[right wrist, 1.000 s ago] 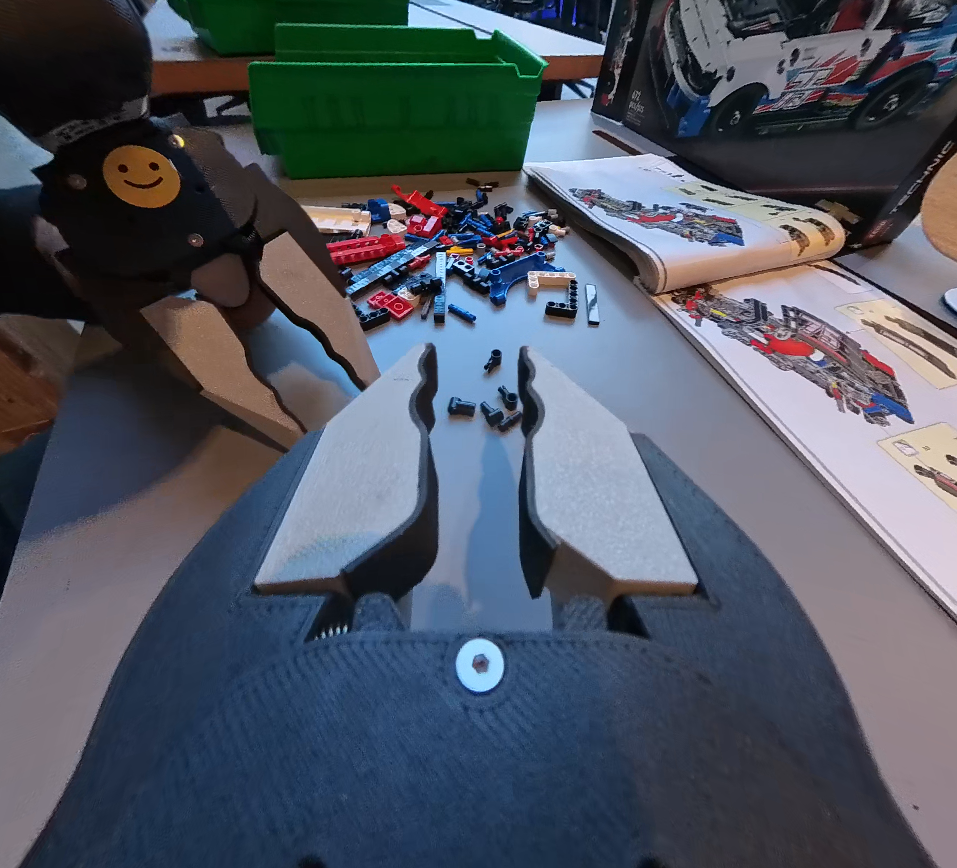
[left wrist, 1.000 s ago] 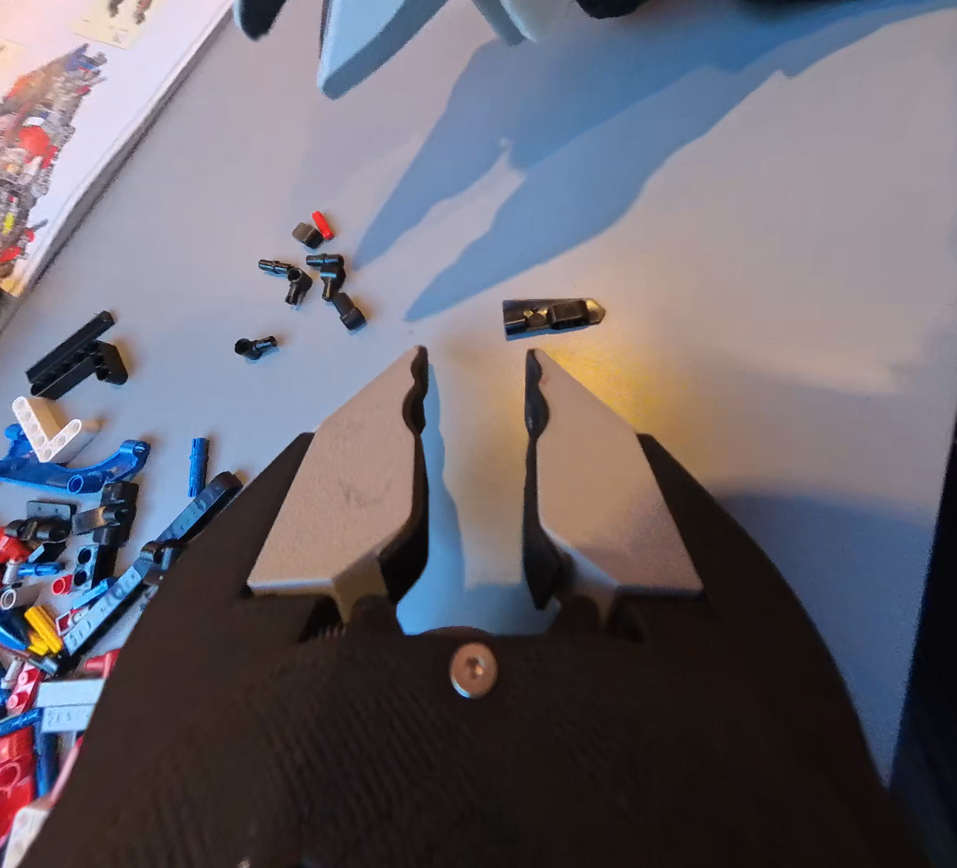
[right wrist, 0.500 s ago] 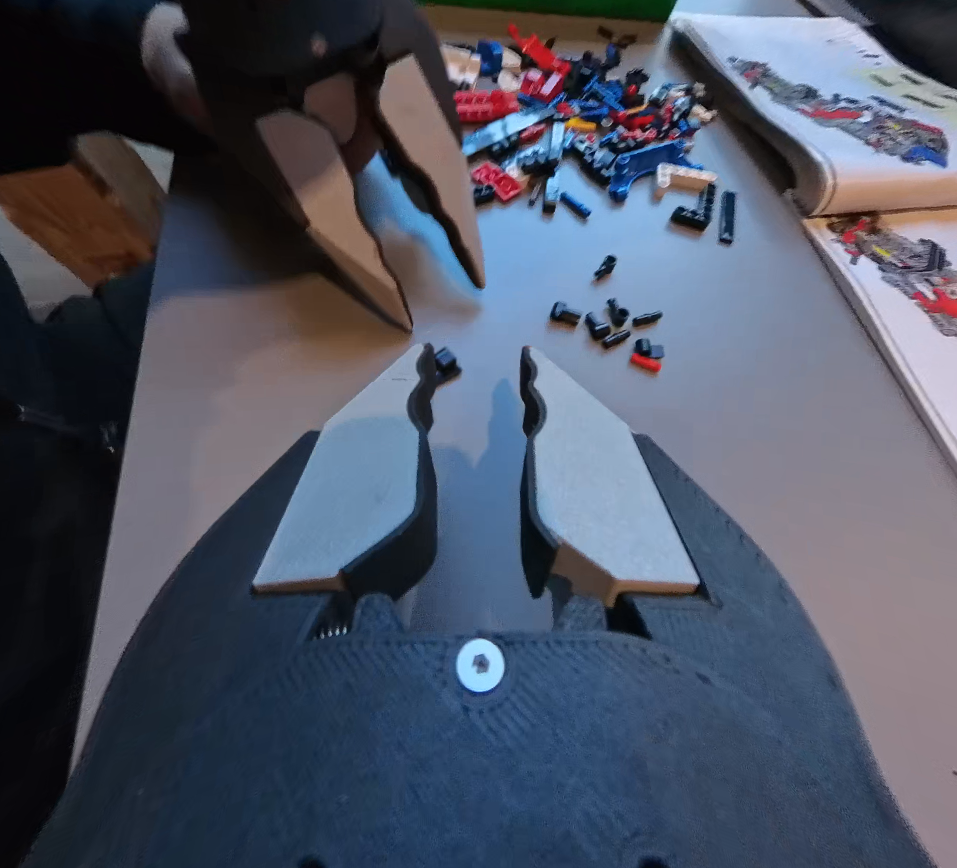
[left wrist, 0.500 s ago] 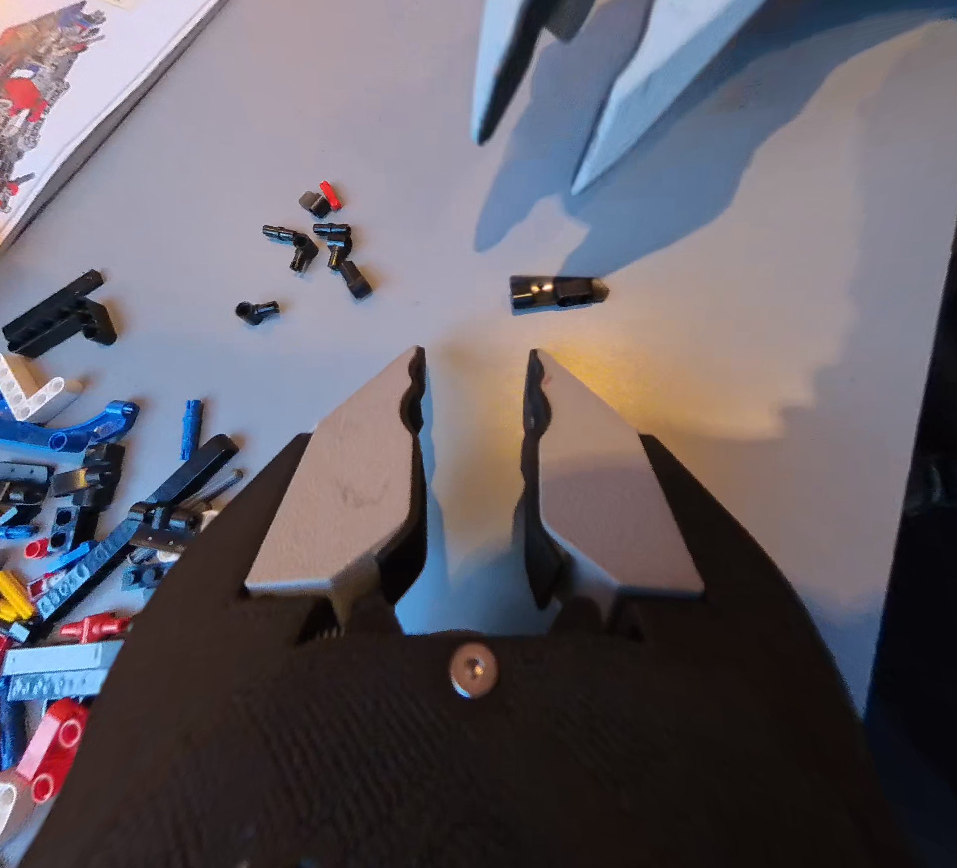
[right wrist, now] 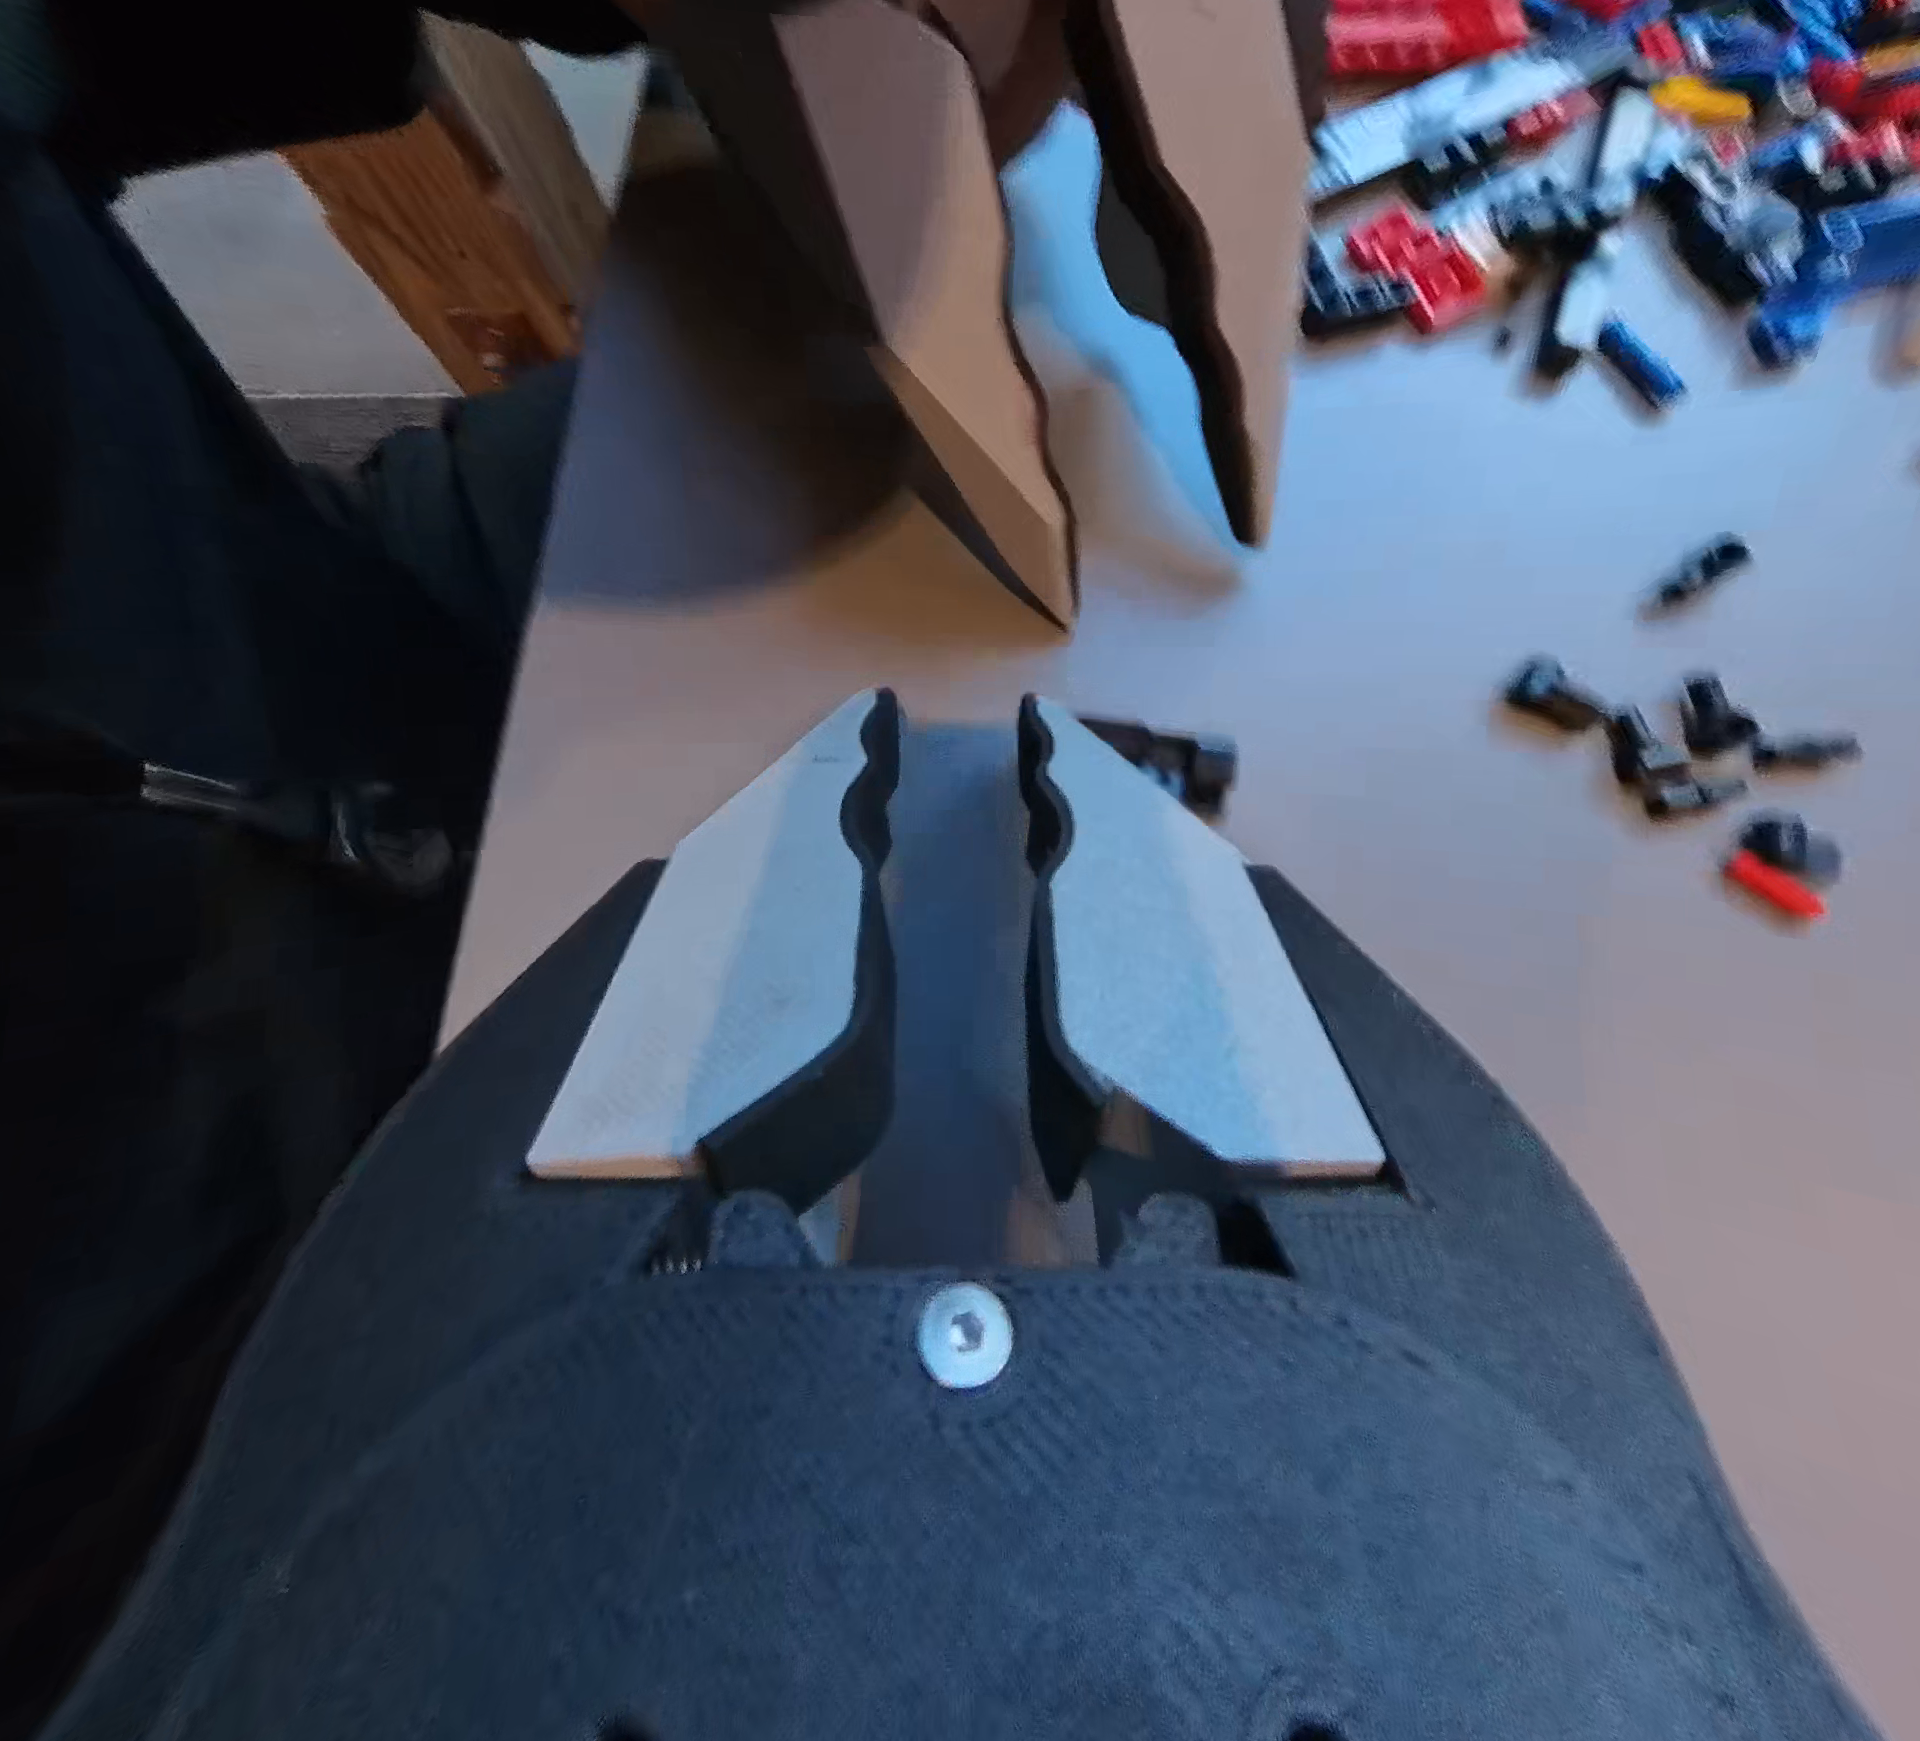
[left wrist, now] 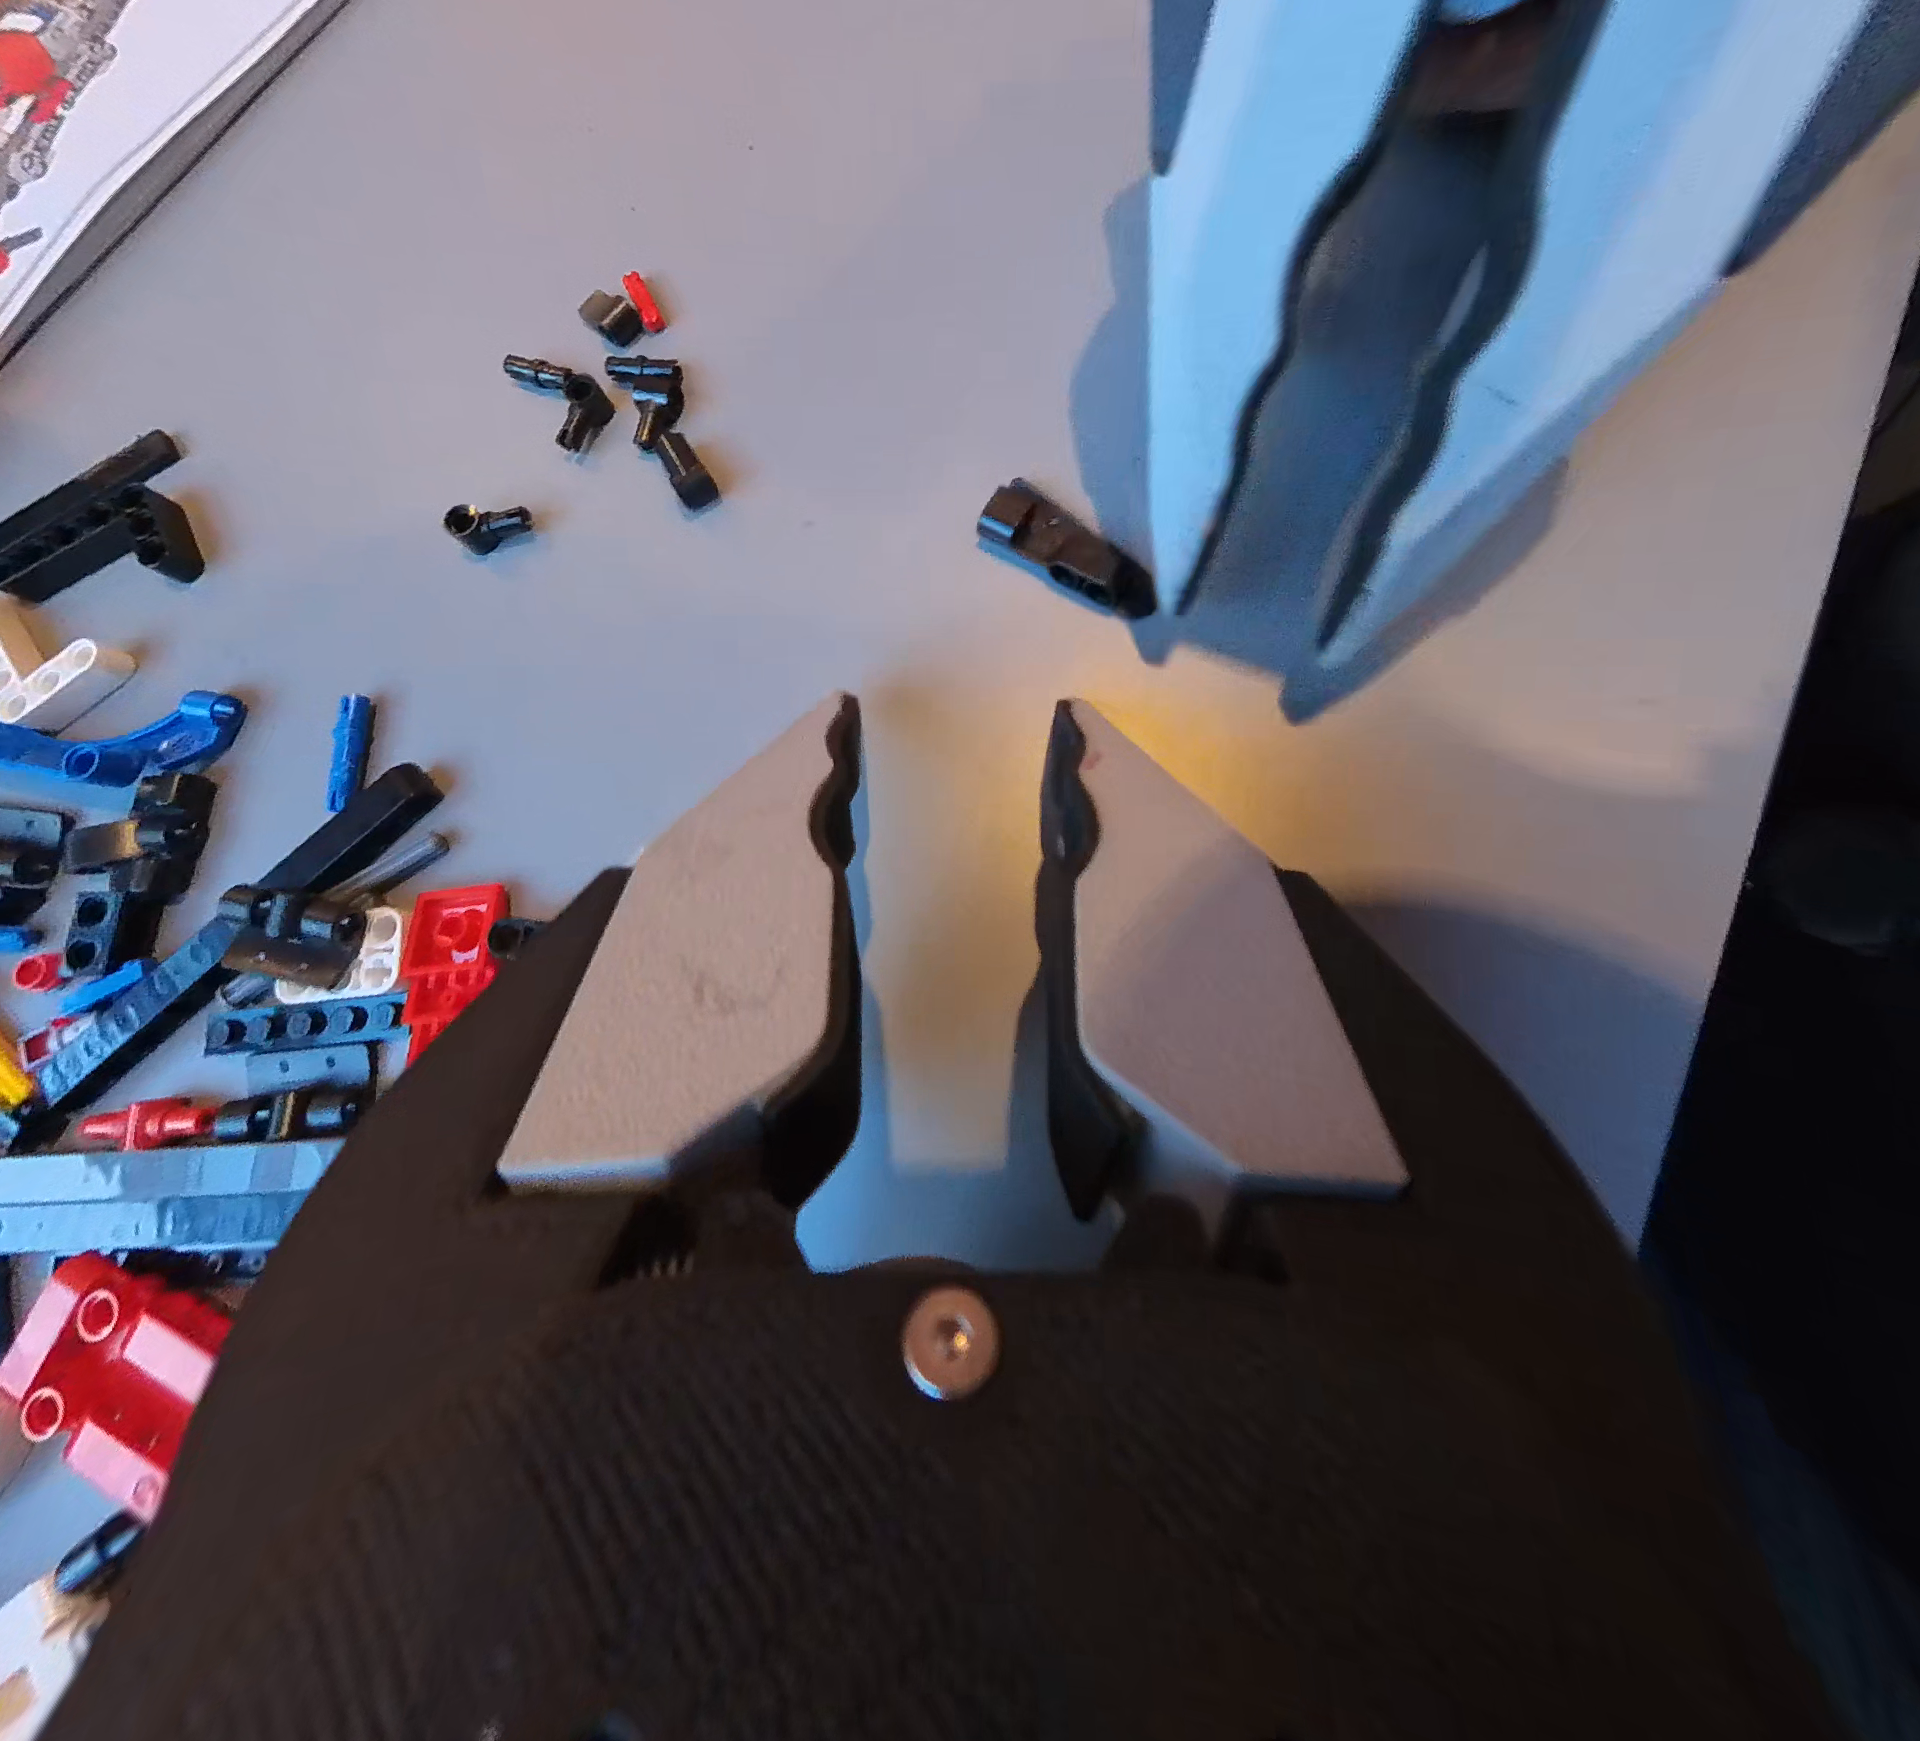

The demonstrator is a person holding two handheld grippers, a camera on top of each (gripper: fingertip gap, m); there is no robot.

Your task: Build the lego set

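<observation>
Left gripper (left wrist: pixel 951 720): fingers apart with bare table showing in the gap, nothing held; the tips hover low over the grey table (left wrist: pixel 831 133).
Right gripper (right wrist: pixel 951 715): fingers apart with a narrower gap, nothing between them; in the left wrist view it comes down from the upper right, tips pointing at the table near its front edge.
Black connector (left wrist: pixel 1065 548): a short dark lego piece lying flat on the table, outside both gaps. One end is touching or just beside the tip of the right gripper's nearer finger; which of the two cannot be told. In the right wrist view it shows partly hidden behind the right-hand fingertip (right wrist: pixel 1179 761).
Space between grippers: the two sets of tips face each other closely over the table, apart from one another.
Small black pins (left wrist: pixel 613 413): a loose cluster of tiny black pieces with one red piece (left wrist: pixel 644 301) at its far end, lying to the left of the connector and well clear of both grippers.
Brick pile (left wrist: pixel 208 943): mixed blue, black, red, white and grey lego pieces heaped at the left of the left gripper; blurred in the right wrist view.
Booklet (left wrist: pixel 125 8): open instruction pages at the far left corner of the table.
</observation>
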